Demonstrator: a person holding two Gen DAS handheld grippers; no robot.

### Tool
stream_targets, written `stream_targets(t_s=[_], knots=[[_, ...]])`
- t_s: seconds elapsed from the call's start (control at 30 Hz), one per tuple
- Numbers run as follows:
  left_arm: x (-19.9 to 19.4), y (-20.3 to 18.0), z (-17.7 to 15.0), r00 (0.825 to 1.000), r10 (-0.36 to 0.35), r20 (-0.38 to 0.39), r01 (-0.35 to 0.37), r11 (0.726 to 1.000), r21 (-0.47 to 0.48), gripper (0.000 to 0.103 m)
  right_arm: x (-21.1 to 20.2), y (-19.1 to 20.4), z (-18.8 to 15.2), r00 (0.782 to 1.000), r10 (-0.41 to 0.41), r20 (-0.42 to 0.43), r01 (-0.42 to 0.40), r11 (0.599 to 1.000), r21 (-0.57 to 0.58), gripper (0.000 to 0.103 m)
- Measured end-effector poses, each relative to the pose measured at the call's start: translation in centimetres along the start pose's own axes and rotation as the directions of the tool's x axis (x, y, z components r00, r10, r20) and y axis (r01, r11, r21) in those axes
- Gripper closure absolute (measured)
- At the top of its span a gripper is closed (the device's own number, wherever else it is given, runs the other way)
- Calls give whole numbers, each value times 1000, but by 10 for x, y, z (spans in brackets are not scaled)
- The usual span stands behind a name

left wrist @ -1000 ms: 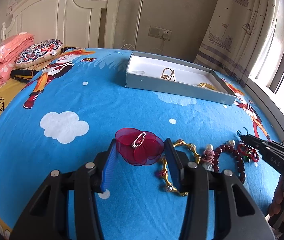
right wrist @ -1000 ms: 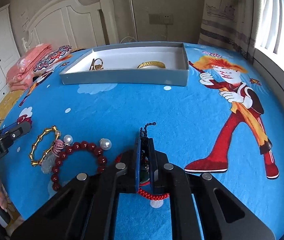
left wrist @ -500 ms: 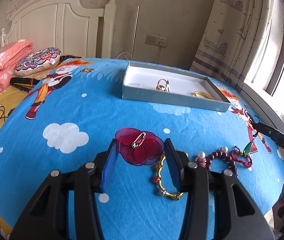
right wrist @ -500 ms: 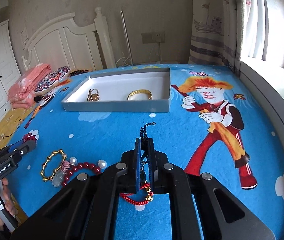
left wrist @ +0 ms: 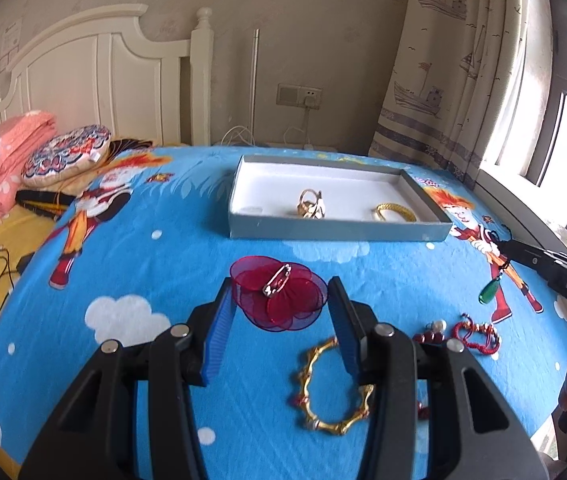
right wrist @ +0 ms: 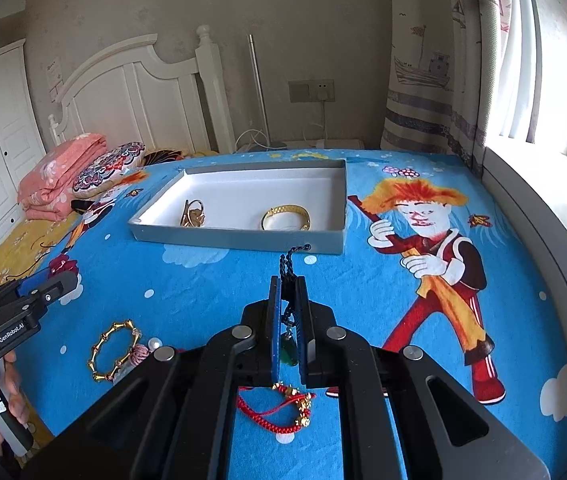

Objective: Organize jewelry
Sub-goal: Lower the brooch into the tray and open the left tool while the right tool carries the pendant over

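While the red flower brooch [left wrist: 279, 298] is clamped between the blue pads of the left hand-held gripper [left wrist: 281, 300], its silver pin is turned upward and its petals are spread across the gap between the two fingers, clear of the bed [left wrist: 171, 264]. Below and just to the right of that hand-held gripper, a gold bamboo-link bracelet [left wrist: 333, 390] is seen lying on the blue cartoon bedspread, partly hidden behind the right finger. Farther to the right, a dark red bead bracelet with pearls [left wrist: 431, 330] and a red braided cord bracelet [left wrist: 477, 334] are laid on the cover. Straight ahead of the fingers, well apart from them, an open grey box [left wrist: 339, 234] is set on the bed, and a gold ring ornament [left wrist: 310, 205] and a gold bangle [left wrist: 393, 213] are held in it.

The right hand-held gripper [right wrist: 288, 284] is closed on a black cord [right wrist: 289, 264], whose knotted end is pushed out beyond the fingertips. A green pendant [right wrist: 288, 354] is hung from the cord between the fingers, off the bedspread. Beneath that hand-held gripper the red braided cord bracelet is left on the bed. The grey box is found ahead and slightly to the left of it.
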State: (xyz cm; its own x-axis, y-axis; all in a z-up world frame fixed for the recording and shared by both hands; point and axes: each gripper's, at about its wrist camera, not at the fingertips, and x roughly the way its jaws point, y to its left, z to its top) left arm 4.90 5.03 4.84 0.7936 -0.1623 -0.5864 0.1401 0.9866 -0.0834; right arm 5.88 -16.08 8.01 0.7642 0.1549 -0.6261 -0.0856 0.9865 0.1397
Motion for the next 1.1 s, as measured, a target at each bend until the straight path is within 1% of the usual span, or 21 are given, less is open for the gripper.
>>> stream_targets(t_s=[0.3, 0.53, 0.63, 0.83, 0.97, 1.1], knots=[[18, -13, 35, 999, 1, 35, -3, 999, 53, 58, 9, 14, 27, 999, -6, 51, 8, 999, -41, 94], [38, -26, 68, 998, -18, 53, 14, 997, 77, 58, 30, 20, 54, 998, -10, 66, 13, 999, -52, 94], [54, -26, 81, 999, -24, 43, 21, 997, 70, 58, 43, 19, 64, 998, -10, 65, 12, 999, -35, 94], [95, -23, 102, 1000, -23, -2, 23, 999, 37, 58, 72, 22, 82, 997, -43, 61, 44, 999, -9, 94], [125, -24, 112, 999, -13, -36, 15, 999, 45, 58, 96, 22, 88, 998, -55, 36, 55, 998, 4, 94], [150, -22, 118, 997, -7, -73, 10, 999, 42, 58, 123, 18, 91, 998, -65, -8, 65, 998, 19, 94]])
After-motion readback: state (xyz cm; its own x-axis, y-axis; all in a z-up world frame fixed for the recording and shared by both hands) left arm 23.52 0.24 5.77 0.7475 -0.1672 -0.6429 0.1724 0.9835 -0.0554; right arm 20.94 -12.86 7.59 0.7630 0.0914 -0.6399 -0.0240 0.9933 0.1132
